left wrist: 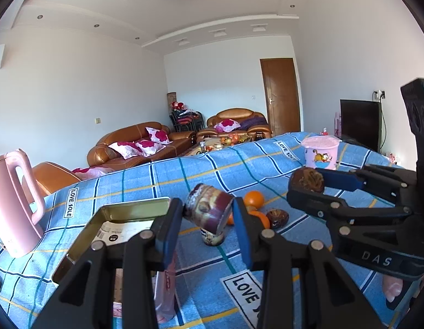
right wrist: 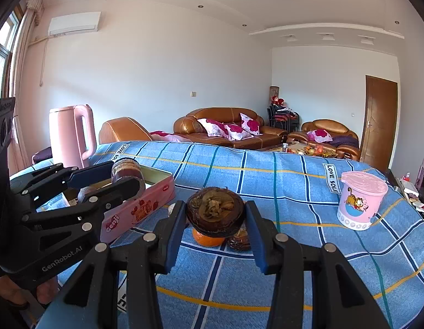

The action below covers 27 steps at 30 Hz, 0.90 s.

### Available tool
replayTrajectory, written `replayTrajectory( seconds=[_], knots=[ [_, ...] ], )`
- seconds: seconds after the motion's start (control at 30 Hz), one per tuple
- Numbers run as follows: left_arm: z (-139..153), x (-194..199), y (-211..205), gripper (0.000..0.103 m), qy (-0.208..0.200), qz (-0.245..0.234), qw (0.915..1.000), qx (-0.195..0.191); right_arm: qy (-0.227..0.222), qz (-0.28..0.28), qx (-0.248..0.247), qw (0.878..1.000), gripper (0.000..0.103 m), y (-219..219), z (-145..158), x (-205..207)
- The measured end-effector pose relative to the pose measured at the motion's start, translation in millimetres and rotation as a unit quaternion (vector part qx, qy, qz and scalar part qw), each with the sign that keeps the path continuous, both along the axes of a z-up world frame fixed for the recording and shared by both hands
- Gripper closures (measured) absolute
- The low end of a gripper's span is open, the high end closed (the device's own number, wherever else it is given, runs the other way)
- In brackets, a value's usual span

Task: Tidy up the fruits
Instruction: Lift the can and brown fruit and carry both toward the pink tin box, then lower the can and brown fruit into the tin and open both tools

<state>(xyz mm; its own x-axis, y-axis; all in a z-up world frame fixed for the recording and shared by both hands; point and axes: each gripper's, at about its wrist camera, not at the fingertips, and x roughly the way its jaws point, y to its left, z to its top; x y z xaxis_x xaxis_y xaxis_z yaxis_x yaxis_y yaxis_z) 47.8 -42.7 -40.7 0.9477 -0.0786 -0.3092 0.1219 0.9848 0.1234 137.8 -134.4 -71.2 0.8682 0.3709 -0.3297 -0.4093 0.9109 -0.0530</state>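
1. Across the desk (right wrist: 294, 192) lies a blue checked cloth, soft and a little rumpled, printed with "LOVE SOLE" labels; it carries everything, so a dropped fruit would likely land softly but could roll.
2. At its far left stands a pink kettle (left wrist: 14, 205), smooth plastic, tall, with a loop handle; it is well apart from the work.
3. Beside the left gripper lies an open tin (right wrist: 140, 208), a shallow pink rectangle with a gold metal inside and thin hard walls. It looks like the place for the fruit, though that is my reading.
4. Near the right edge sits a pink tub (right wrist: 360, 205), round, lidded, with a cartoon cat.
5. The left gripper (left wrist: 209, 213) has its jaws narrow, clamped on a small jar (left wrist: 208, 209), a glossy printed cylinder held tilted above the cloth.
6. The right gripper (right wrist: 215, 216) has its jaws fairly narrow, holding a dark fruit (right wrist: 215, 212): round, brown, with a rough wrinkled top. It hangs clear of the cloth.
7. Under it lie oranges (left wrist: 254, 198), smooth and bright, and another brown fruit (left wrist: 277, 218).
8. To do the step well, I would keep the squeeze light, since the skin may dent, carry the fruit level over the tin's wall, lower it inside before letting go, and keep the two grippers from crossing.
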Motion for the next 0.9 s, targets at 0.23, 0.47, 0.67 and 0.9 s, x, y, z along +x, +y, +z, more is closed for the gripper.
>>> replayTrajectory(
  seconds=[0.23, 0.47, 0.67, 0.9],
  knots=[
    [4.3, 0.2, 10.9, 0.064, 0.004, 0.008, 1.0, 0.002, 0.014, 0.014, -0.001, 1.0, 0.058, 12.5, 2.1, 8.1],
    [8.0, 6.0, 32.6, 0.064, 0.023, 0.035, 0.9991, -0.004, 0.015, 0.036, -0.005, 0.999, 0.058, 31.8, 10.1, 11.6],
    [9.9, 13.8, 55.6, 0.064, 0.044, 0.056, 0.9974, -0.013, 0.018, 0.053, -0.002, 0.998, 0.058, 45.2, 17.7, 17.3],
    [12.0, 19.1, 78.1, 0.064, 0.054, 0.075, 0.9956, -0.009, 0.015, 0.071, -0.006, 0.997, 0.058, 64.8, 29.6, 19.8]
  ],
)
